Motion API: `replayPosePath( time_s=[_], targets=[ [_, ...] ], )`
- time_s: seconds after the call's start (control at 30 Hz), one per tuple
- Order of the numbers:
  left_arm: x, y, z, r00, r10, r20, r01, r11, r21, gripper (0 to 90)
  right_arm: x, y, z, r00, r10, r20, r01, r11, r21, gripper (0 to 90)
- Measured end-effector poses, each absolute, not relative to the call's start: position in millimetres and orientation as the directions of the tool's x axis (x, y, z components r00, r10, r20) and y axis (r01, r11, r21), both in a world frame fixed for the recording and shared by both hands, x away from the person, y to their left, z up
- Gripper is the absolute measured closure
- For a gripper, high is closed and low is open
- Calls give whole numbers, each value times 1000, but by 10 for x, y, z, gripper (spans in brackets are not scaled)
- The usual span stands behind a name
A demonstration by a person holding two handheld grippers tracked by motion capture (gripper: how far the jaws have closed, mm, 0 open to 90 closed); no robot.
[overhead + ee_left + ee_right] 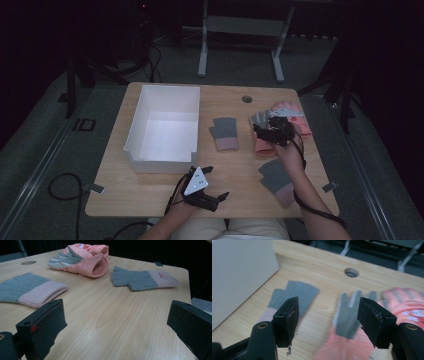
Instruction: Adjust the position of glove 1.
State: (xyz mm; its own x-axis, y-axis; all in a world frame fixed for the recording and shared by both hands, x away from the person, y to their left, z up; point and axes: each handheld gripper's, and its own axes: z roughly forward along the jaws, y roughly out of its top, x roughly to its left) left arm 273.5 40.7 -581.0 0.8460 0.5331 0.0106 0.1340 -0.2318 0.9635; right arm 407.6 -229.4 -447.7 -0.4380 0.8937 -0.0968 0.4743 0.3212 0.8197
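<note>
A pink padded glove [265,142] with grey-and-white fingers lies flat at the table's right, cuff toward the near edge. Its pink partner [290,111] lies just beside it, farther right.

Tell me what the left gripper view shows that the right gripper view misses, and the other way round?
The left gripper view adds the tagged knit glove, lying right of the pink gloves, and the open left tool. The right gripper view adds the white box and the open right tool above a pink glove. Both share the other knit glove, the pink gloves, the hole and the table.
</note>
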Motion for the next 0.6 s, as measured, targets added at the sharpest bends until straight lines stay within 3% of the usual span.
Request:
replayPosePath(
  time_s=[0.3,0.6],
  targets=[
    [2735,409,-5810,847,531,12,132,-232,964,14,4209,-1793,-4699,-477,874,-88,493,349,797,403],
    [2724,410,-5811,850,526,18,123,-231,965,14,4377,-1267,-4962,-433,894,-112,552,361,752,443]
  ],
)
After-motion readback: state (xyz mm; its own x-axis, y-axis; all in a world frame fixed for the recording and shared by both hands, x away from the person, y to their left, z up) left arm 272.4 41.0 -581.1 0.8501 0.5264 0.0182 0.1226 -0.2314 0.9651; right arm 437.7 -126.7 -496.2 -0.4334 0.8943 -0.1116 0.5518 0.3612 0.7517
